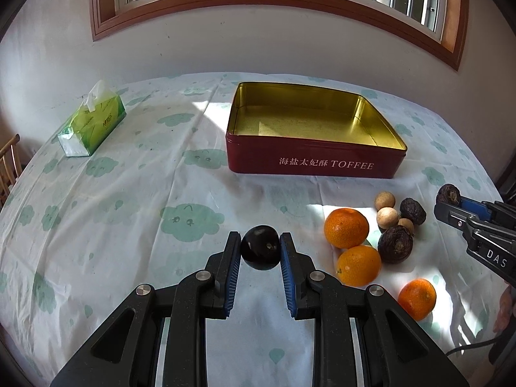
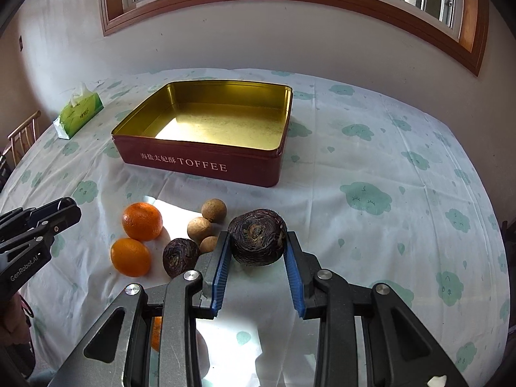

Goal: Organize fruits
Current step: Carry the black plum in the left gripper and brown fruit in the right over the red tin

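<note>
My left gripper [image 1: 260,242] is shut on a dark round fruit [image 1: 260,251] and holds it above the tablecloth, left of the fruit pile. My right gripper [image 2: 258,242] is shut on a dark wrinkled water chestnut [image 2: 258,241]; it also shows in the left wrist view [image 1: 449,194]. On the cloth lie oranges [image 1: 346,227] [image 1: 358,265] [image 1: 416,298], small tan longans [image 1: 385,200] [image 1: 388,217] and more water chestnuts [image 1: 395,244] [image 1: 413,211]. The open red toffee tin [image 1: 316,161] [image 2: 206,164] stands behind them, with nothing inside.
A green tissue box [image 1: 92,122] [image 2: 79,114] sits at the far left of the table. A wooden chair [image 2: 24,135] stands beyond the left edge. The wall and a window lie behind the table. The left gripper's body [image 2: 32,225] shows at the left of the right wrist view.
</note>
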Demonstrator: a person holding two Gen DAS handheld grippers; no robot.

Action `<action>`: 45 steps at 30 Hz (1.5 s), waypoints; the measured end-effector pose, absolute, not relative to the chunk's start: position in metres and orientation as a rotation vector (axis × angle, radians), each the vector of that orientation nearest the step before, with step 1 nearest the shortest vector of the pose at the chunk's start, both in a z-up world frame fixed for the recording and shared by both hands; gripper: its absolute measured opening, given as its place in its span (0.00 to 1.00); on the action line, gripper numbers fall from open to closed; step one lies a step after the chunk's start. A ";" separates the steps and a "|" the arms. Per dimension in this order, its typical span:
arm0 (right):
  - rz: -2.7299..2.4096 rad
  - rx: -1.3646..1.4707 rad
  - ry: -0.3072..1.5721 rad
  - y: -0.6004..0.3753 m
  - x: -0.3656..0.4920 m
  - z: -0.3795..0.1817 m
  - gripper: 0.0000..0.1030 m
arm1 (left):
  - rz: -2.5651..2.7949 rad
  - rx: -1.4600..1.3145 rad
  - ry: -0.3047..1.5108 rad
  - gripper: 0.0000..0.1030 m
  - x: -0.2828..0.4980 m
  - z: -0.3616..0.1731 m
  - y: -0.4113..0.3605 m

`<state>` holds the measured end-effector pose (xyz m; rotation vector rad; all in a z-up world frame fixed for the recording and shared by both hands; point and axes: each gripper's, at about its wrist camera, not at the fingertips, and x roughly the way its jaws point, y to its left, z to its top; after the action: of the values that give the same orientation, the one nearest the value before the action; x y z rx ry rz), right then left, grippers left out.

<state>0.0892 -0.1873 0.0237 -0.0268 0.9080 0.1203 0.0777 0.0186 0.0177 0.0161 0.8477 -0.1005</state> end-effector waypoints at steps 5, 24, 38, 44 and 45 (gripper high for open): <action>0.132 -0.022 0.899 -0.182 0.104 0.032 0.29 | -0.095 0.009 0.825 0.25 0.094 0.031 0.023; 0.162 -0.008 0.889 -0.159 0.197 0.044 0.29 | -0.179 0.019 0.769 0.25 0.206 0.055 0.014; 0.172 -0.007 0.955 -0.154 0.229 0.013 0.30 | -0.176 0.066 0.851 0.25 0.242 0.021 -0.004; 0.176 -0.010 0.972 -0.154 0.229 0.006 0.30 | -0.161 0.063 0.896 0.25 0.243 0.008 -0.006; 0.176 -0.012 0.975 -0.153 0.228 0.005 0.30 | -0.156 0.063 0.902 0.25 0.243 0.006 -0.007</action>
<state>0.2283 -0.1535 0.0053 -0.0119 0.9750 0.1765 0.2432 -0.0070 0.0064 0.0631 0.9016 -0.1560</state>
